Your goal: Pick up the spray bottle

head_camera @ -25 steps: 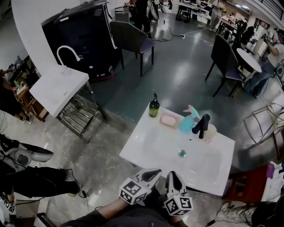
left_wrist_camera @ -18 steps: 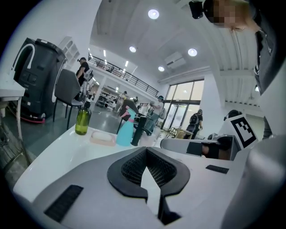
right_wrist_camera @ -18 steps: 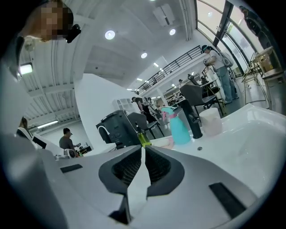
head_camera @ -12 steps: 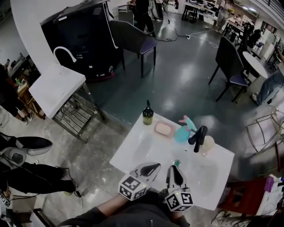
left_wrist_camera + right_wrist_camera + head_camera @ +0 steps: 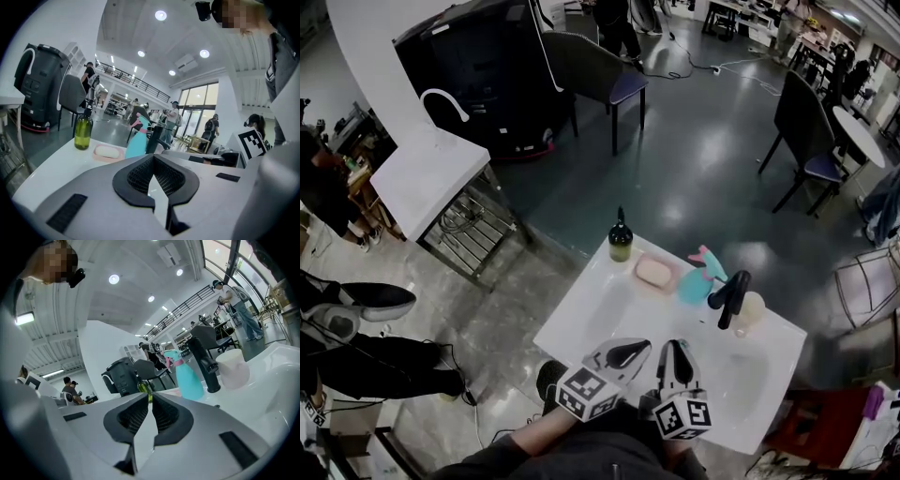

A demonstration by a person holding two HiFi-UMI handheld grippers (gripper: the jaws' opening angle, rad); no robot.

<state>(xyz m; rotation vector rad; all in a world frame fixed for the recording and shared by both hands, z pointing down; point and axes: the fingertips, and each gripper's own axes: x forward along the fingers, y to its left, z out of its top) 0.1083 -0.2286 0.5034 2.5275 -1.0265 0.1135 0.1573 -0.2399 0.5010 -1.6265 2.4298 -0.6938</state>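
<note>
Found the spray bottle [image 5: 695, 281] upright at the back of the sink [image 5: 581, 321], just beside the tap [image 5: 730, 296]. Sat at twelve o'clock from the right gripper [image 5: 675, 348], the nearer, and one o'clock from the left gripper [image 5: 634, 350]. Showed both pairs of jaws together, empty.

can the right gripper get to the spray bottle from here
Probably yes: nothing stands in the basin between the right gripper and the spray bottle, though the black faucet stands close beside it and the jaws are shut.
</note>
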